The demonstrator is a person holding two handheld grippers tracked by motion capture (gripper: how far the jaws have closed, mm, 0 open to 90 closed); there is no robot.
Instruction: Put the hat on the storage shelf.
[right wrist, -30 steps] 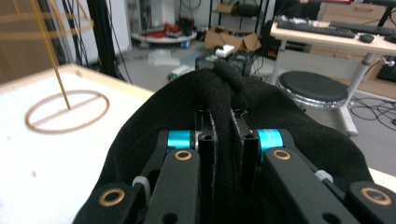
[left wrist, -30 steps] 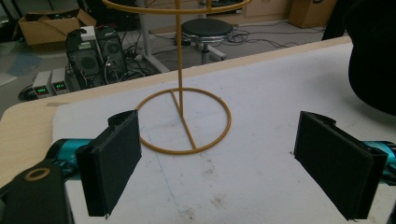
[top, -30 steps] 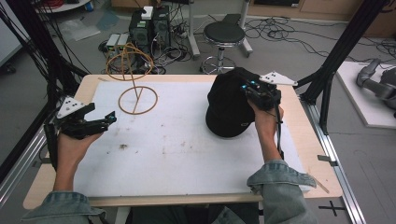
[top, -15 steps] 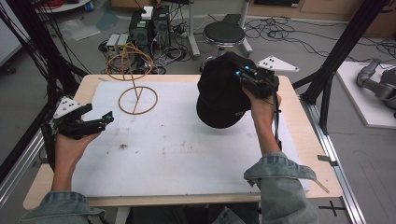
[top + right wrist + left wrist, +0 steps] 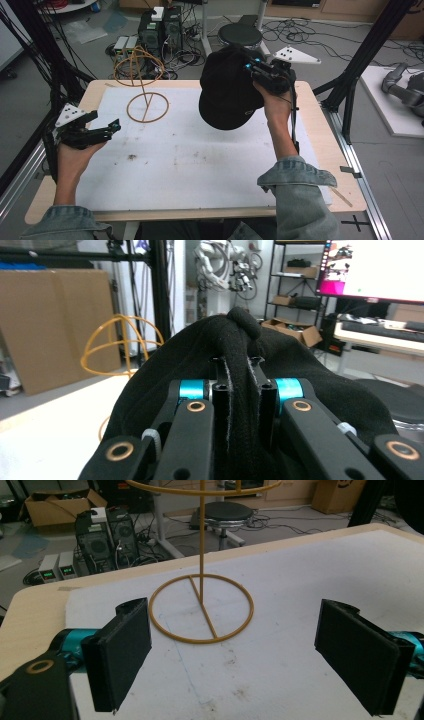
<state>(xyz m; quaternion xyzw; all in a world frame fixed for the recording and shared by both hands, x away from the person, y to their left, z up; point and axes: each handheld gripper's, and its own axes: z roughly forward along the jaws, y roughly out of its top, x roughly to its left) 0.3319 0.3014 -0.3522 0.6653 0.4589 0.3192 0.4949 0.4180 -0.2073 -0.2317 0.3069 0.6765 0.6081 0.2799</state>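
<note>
While a fold of the black fabric cap [image 5: 227,92] is pinched between its two black jaws, the right gripper [image 5: 260,70] is held up above the far right part of the table, the cap hanging clear of the white mat [image 5: 200,160] beneath it. In the right gripper view the jaws are seen closed tight on a ridge of the cap's cloth [image 5: 240,385], with the rest of the cap bulging to either side. The grey three-cornered plate [image 5: 295,55] is seen on top of this gripper.

The left gripper [image 5: 107,131] is held low over the near left edge of the mat, and its jaws are seen wide apart with nothing between them. Straight ahead of it the yellow wire hat stand [image 5: 201,605] is seen, upright on its round base ring near the far left corner of the mat. The cap and the stand are well apart.
</note>
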